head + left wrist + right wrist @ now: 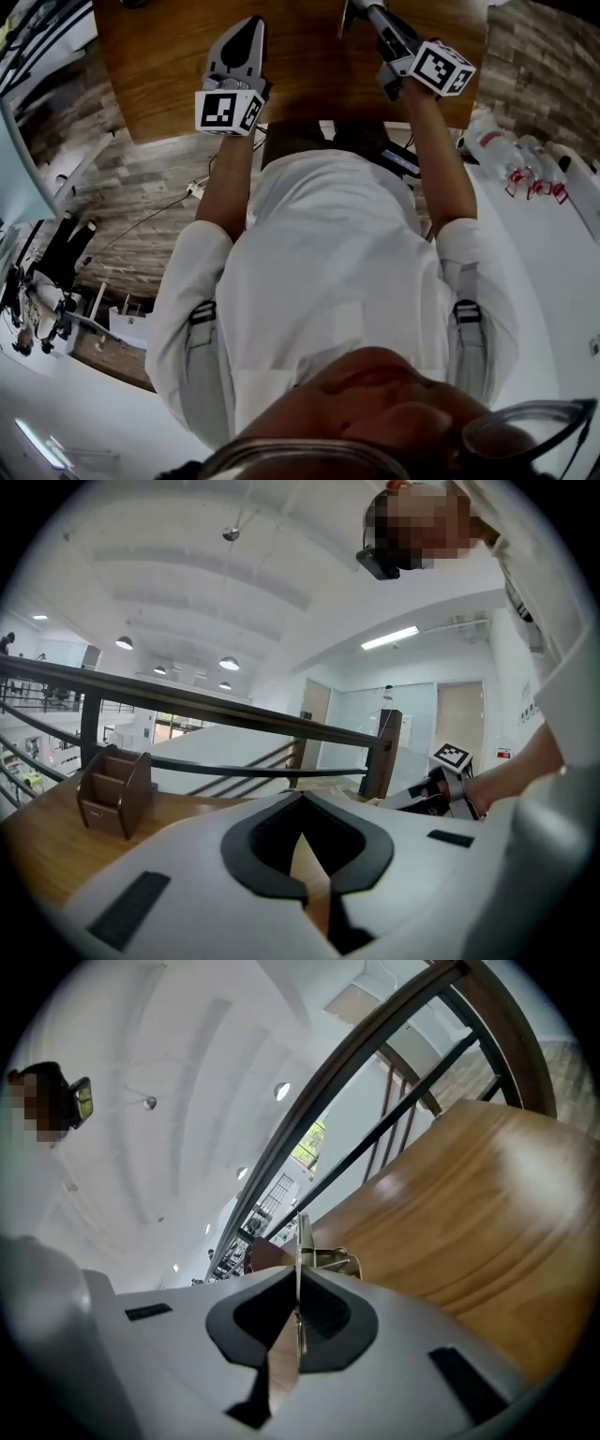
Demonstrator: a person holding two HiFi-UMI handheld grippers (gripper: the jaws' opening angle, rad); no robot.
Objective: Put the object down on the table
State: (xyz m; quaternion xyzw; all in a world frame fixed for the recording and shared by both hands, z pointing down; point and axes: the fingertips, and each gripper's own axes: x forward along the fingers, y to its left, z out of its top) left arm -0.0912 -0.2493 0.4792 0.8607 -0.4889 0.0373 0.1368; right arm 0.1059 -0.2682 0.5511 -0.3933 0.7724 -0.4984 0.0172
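- Thin silvery metal object, a flat strip with a wire loop at its side: I have it pinched in my right gripper, above the brown wooden table. I cannot tell if it touches the wood.
- Left gripper, at 11 o'clock in the head view: its fingers are pressed together on nothing, and it is held over the table well apart from the strip.
- A dark brown wooden organiser stands on the table at 9 o'clock in the left gripper view.
- Seen edge-on between my right fingers, the strip's long axis runs straight out along the jaws toward 12 o'clock.
- In that view the tabletop lies toward 3 o'clock, so I judge the right hand must roll level, sink, then part its fingers.
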